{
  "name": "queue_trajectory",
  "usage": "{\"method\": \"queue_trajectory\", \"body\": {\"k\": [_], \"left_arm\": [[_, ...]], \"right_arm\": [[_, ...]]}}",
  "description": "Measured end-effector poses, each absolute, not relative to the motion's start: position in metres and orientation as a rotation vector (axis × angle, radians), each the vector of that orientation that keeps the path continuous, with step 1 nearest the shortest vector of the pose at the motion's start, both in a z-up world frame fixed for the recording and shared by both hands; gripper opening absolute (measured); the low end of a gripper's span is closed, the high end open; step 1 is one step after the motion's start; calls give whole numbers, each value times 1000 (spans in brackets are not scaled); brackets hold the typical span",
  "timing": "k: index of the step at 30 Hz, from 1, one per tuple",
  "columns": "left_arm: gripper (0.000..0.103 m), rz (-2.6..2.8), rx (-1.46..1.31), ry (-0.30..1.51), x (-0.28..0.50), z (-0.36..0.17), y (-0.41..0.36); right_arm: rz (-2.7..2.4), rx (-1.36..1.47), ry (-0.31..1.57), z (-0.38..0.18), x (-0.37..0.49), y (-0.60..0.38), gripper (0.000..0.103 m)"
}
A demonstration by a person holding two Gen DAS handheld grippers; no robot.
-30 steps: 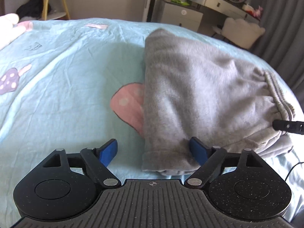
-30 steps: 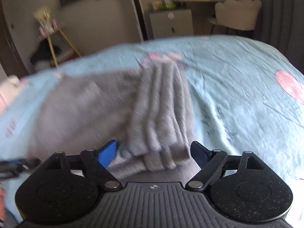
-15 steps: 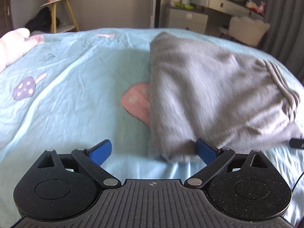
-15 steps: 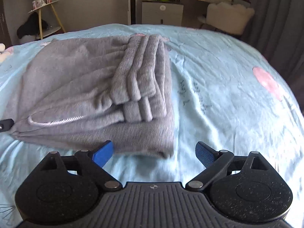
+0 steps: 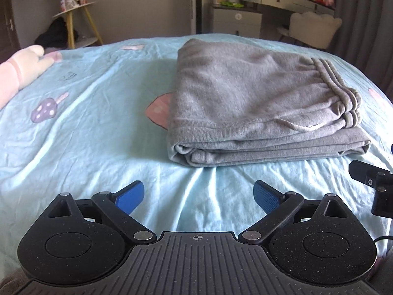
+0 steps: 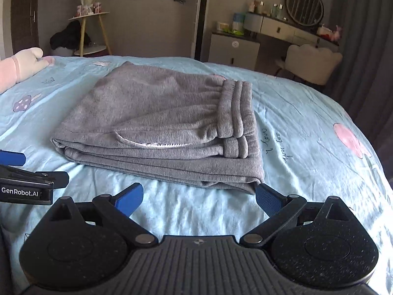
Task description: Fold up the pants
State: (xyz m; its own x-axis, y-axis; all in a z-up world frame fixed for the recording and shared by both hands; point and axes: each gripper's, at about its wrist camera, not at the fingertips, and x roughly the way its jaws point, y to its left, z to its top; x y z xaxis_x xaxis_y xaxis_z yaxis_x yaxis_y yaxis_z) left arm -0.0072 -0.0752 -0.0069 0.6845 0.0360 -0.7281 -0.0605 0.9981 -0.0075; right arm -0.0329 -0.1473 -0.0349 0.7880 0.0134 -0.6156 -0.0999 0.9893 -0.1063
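The grey pants [image 5: 258, 103] lie folded into a thick flat stack on the light blue bed sheet [image 5: 86, 135], waistband to the right. My left gripper [image 5: 197, 189] hovers in front of the stack's near edge, wide open with only sheet between its blue pads. In the right wrist view the same pants [image 6: 159, 113] lie just ahead. My right gripper [image 6: 199, 190] has its jaws opening, with nothing between them. Its right pad [image 6: 267, 199] sits close to the stack's near right corner. Neither gripper holds the cloth.
A pink and white plush toy [image 5: 22, 66] lies at the far left of the bed. The left gripper's blue finger [image 6: 12, 158] shows at the right wrist view's left edge. Beyond the bed stand a dresser with a round mirror [image 6: 304, 7], a white chair [image 6: 312, 61] and a side table [image 6: 88, 17].
Both grippers have drawn back from the pants, which now lie ahead of the pads instead of between them. The jaws of both have spread wider.
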Motion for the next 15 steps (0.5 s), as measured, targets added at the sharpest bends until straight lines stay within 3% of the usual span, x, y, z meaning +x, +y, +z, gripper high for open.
{"method": "queue_trajectory", "body": {"k": [15], "left_arm": [[100,10,-79,863,5,-20,-76]], "right_arm": [[39,-74,694,-49,-22,-153,98]]}}
